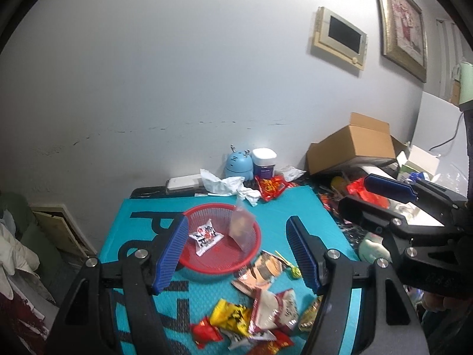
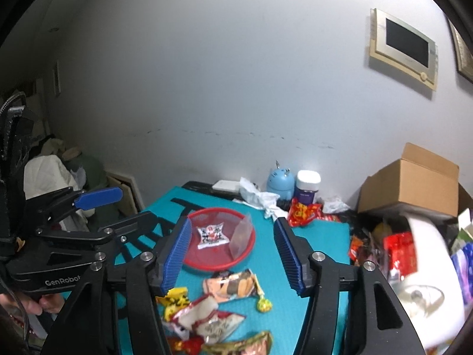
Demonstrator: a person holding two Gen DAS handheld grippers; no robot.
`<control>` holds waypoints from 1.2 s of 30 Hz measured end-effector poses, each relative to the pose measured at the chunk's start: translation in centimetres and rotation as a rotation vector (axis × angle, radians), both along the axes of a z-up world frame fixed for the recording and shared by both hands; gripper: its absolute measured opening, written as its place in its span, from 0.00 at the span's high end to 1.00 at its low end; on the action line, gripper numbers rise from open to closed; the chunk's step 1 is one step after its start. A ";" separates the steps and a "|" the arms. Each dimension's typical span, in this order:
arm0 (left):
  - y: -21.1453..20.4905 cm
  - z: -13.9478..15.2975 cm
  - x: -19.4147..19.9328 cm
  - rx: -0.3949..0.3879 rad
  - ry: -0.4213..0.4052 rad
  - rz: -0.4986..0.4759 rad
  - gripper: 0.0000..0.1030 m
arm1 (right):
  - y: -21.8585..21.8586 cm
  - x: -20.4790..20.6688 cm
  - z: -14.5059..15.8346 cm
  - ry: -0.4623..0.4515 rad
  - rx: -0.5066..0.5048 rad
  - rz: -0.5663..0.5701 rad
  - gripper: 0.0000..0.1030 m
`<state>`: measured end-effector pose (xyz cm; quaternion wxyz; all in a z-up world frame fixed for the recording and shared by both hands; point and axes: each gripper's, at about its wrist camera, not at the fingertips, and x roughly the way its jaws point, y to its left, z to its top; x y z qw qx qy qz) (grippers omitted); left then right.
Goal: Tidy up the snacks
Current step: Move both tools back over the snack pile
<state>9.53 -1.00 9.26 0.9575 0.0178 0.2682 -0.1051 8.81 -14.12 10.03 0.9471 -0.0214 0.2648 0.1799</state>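
Covering most of a cluttered table, a teal mat (image 1: 283, 207) serves as the sorting ground, with a red mesh basket (image 1: 254, 254) set near its middle as the collecting point for snacks. Two packets already sit inside: a clear pouch (image 1: 241, 227) leaning on edge against the basket's right wall, its long axis running up toward the rim, and a white-and-red wrapped sweet (image 1: 205, 235) lying flat on the floor of the basket, its long axis slanting across it. Loose packets (image 2: 207, 310) remain heaped on the mat just in front of the basket, apparently awaiting their turn. Left gripper (image 1: 236, 254) and right gripper (image 2: 230, 254) both hang above the mat with jaws apart and nothing between them.
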 end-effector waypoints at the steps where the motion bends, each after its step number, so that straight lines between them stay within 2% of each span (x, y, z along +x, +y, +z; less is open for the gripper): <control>1: -0.1 0.0 -0.5 0.000 0.000 -0.004 0.34 | -0.1 -0.6 0.0 0.001 -0.002 0.001 0.39; 5: -0.5 0.0 -2.7 -0.001 -0.003 -0.018 0.34 | -0.3 -2.6 -0.1 0.002 -0.007 0.000 0.34; 7: -0.6 -0.1 -3.5 -0.002 0.001 -0.023 0.34 | -0.6 -3.6 -0.1 -0.001 -0.007 0.001 0.25; 9: -0.7 -0.3 -4.3 -0.006 0.006 -0.031 0.34 | -0.8 -4.6 -0.2 -0.002 -0.002 -0.003 0.23; 12: -0.9 -0.7 -5.5 -0.012 0.016 -0.037 0.34 | -1.0 -5.9 -0.5 -0.002 -0.003 0.005 0.14; 16: -1.2 -1.3 -6.8 -0.011 0.022 -0.047 0.34 | -1.1 -7.2 -1.0 -0.006 -0.006 0.009 0.08; 24: -1.5 -3.3 -8.0 -0.014 0.064 -0.052 0.34 | -1.3 -9.1 -3.0 0.011 0.003 0.021 0.05; 36: -1.5 -7.9 -8.1 -0.045 0.157 -0.065 0.34 | -2.1 -9.2 -7.8 0.128 0.024 0.027 0.05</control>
